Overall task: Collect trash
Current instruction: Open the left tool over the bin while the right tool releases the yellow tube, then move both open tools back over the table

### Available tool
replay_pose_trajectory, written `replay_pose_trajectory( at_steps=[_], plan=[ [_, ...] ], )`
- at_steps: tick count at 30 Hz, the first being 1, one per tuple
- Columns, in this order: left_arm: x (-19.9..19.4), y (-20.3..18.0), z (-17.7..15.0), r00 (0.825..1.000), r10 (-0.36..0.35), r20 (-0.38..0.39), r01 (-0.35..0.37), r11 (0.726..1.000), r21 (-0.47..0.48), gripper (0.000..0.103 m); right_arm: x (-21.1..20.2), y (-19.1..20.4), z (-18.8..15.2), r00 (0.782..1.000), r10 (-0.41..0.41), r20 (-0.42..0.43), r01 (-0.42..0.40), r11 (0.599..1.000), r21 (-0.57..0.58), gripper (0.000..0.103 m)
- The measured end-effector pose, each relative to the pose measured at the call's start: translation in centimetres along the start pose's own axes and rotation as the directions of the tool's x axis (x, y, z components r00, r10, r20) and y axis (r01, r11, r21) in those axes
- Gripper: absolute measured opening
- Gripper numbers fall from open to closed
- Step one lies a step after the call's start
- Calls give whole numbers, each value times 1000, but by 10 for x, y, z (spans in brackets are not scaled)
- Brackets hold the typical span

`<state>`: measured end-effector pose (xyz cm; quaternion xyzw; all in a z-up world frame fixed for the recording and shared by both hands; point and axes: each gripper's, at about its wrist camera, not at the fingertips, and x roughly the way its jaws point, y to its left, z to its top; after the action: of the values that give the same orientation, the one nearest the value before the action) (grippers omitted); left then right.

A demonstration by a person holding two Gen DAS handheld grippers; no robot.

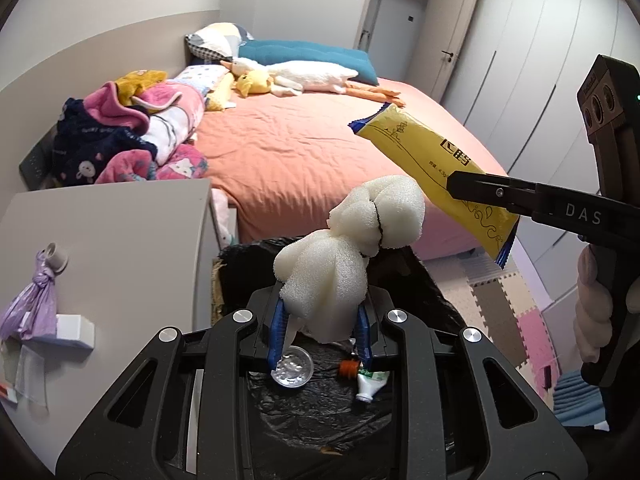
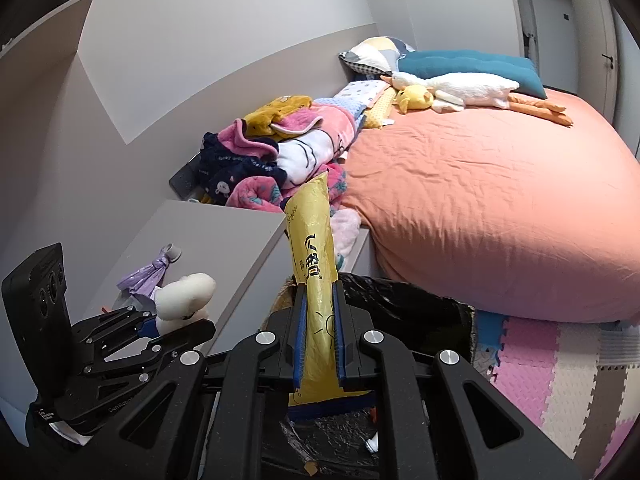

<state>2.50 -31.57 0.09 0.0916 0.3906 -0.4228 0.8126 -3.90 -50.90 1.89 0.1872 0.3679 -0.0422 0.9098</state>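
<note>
The wide bed with a salmon-orange sheet (image 1: 304,152) fills the background. Below both claws stands a round bin lined with a black plastic bag (image 1: 424,280); in it lie a clear plastic cup (image 1: 292,368), a crushed white-and-green bottle (image 1: 370,386) and a small orange cap (image 1: 347,369). Over the bin, the right claw (image 2: 319,336) is clamped tight on a long yellow snack wrapper (image 2: 314,248), which sticks up beyond its fingertips. The left claw (image 1: 320,336), partly closed, squeezes a lumpy white foam wad (image 1: 348,256) rising above its blue pads (image 1: 279,332).
</note>
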Motion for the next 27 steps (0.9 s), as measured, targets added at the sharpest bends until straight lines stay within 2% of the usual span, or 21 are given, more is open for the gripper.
replay_pose_trajectory(
  at_steps=[2, 3, 4, 5, 6, 7, 8, 10, 17, 27],
  plan=[
    [3, -3, 1, 1000, -13, -9, 13, 1000, 1, 28, -2, -3, 0, 1000, -2, 0, 2, 1000, 3, 13],
    [6, -4, 1, 1000, -23, -22, 23, 1000, 1, 38, -2, -3, 0, 1000, -5, 4, 5, 1000, 6, 13],
    [9, -4, 2, 999, -31, -36, 31, 1000, -3, 50, -3, -5, 1, 1000, -12, 12, 12, 1000, 11, 18],
    [12, -4, 3, 998, -35, -57, 34, 999, -13, 81, -4, -6, 1, 1000, -20, 20, 20, 1000, 16, 36],
    [13, -5, 3, 997, -28, -67, 27, 999, -21, 97, -7, -7, 1, 999, -40, 37, 39, 999, 25, 49],
    [13, -6, 3, 998, -21, -60, 19, 1000, -22, 97, -11, -9, 2, 995, -75, 62, 73, 996, 42, 69],
    [12, -7, 3, 998, -15, -54, 14, 1000, -14, 97, -15, -10, 2, 992, -92, 85, 88, 995, 50, 74],
    [13, -8, 4, 999, 19, -50, -19, 1000, 7, 97, -19, -11, 4, 991, -89, 102, 84, 995, 50, 74],
    [5, -9, 3, 999, 31, -27, -30, 999, 18, 97, -17, -14, 4, 992, -79, 102, 74, 996, 53, 74],
    [-9, 6, -3, 997, 80, 2, -80, 996, -30, 97, -7, 4, 5, 996, -34, 86, 32, 999, 23, 74]
  ],
)
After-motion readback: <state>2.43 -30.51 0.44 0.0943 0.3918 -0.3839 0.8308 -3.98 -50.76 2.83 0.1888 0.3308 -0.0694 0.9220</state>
